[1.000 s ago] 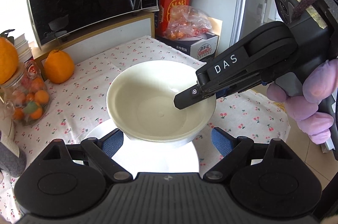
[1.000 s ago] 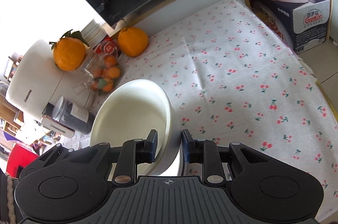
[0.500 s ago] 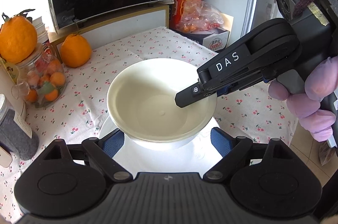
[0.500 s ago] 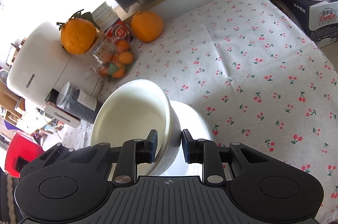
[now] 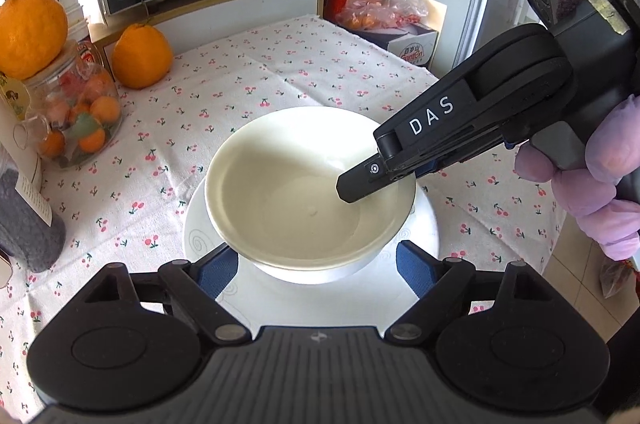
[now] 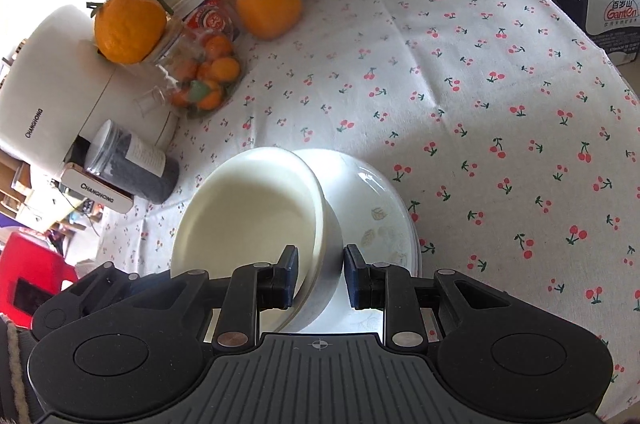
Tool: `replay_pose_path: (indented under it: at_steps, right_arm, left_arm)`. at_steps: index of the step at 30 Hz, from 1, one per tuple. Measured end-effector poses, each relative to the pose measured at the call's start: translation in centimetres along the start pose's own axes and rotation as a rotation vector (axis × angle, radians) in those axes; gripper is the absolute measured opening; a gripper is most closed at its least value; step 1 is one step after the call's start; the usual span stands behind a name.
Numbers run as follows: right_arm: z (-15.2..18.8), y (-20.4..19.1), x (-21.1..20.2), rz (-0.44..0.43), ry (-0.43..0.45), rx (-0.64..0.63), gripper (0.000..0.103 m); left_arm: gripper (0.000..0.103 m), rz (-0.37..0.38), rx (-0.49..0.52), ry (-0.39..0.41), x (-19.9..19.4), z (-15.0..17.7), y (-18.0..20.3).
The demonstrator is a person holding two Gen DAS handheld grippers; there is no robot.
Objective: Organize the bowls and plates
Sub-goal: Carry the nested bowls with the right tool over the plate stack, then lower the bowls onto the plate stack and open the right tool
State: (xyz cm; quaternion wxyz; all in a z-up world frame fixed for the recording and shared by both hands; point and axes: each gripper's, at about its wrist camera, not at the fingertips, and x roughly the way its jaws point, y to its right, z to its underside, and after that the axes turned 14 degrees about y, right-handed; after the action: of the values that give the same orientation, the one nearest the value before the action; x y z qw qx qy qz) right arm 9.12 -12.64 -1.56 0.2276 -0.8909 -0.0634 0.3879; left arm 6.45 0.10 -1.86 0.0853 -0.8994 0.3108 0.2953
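Right gripper (image 6: pixel 320 270): your jaws pinch the bowl's (image 5: pixel 308 196) right wall, one finger inside, one outside.
Left gripper (image 5: pixel 308 272): spread wide, holding nothing, either side of the bowl's near edge.
Change: over the last second you carried the bowl down toward the plate (image 6: pixel 384 208); by my reading it now sits on it or just above.
Meaning: stacking looks nearly finished; letting go is what remains.
Place: plate lies near the desk's (image 6: pixel 460 72) front edge.
Count: one bowl, at least one plate, two large oranges (image 5: pixel 142 58), one jar (image 5: pixel 76 108) of small fruit.
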Motion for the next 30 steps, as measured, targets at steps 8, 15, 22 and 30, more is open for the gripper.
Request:
replay_pose_path:
  at_steps: [8,15,22,30]
  right_arm:
    - [0.1,0.1,0.4,0.014,-0.008,-0.011,0.024]
    - [0.2,0.0,0.6,0.011,-0.008,-0.019,0.024]
    - [0.2,-0.1,0.6,0.011,-0.007,-0.027,0.027]
    - [-0.2,-0.3,-0.5,-0.026,0.032,-0.052,0.052]
  left_arm:
    - [0.083,-0.003,0.009,-0.019,0.5,0.3,0.1]
    - [0.084,-0.015,0.023,-0.019,0.6,0.2,0.0]
    - [0.091,-0.009,0.023,-0.019,0.6,0.1,0.1]
    - [0.094,-0.003,0.018,-0.013,0.0,-0.2,0.0]
